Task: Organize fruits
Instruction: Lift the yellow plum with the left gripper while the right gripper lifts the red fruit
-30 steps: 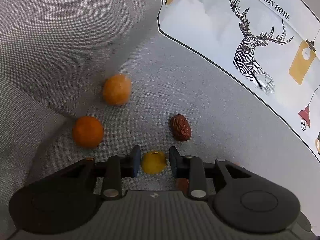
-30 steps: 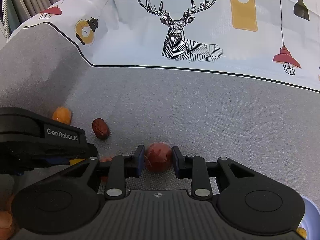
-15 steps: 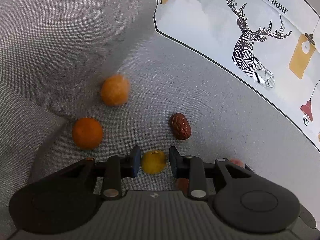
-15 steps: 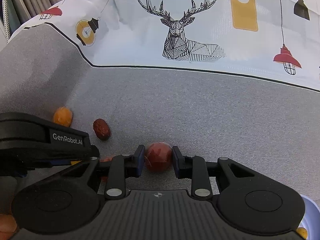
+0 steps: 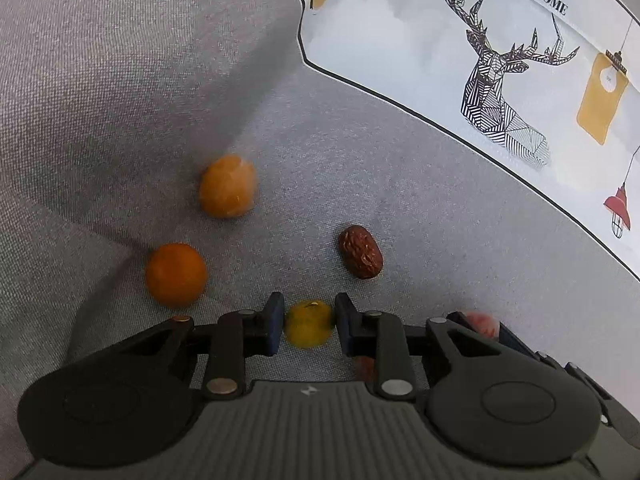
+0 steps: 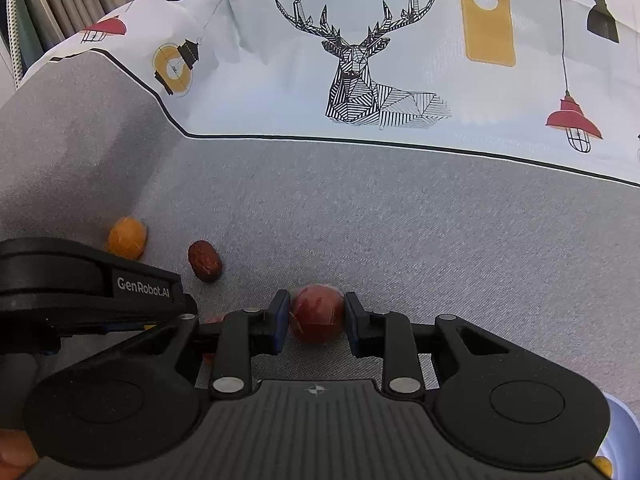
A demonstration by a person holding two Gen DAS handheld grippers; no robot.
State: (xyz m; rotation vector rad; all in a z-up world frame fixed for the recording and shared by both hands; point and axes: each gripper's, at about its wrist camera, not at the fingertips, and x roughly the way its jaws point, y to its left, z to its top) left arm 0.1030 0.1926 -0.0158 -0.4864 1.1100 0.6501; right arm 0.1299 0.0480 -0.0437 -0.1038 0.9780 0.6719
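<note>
Partly hidden, left claw (image 5: 308,330) clamping yellow fruit (image 5: 309,328), right claw (image 6: 316,320) clamping red fruit (image 6: 318,314).

Grey woven cloth surface (image 5: 420,184) with a printed border and loose fruit

In the left wrist view, a pale orange fruit (image 5: 228,186) sits left of centre, a deeper orange fruit (image 5: 176,275) below it to the left, a wrinkled brown date (image 5: 360,251) right of centre, and a small yellow fruit (image 5: 309,323) at lower centre. In the right wrist view a round red fruit (image 6: 317,314) lies at lower centre; the white deer print (image 6: 360,72) fills the top.
</note>
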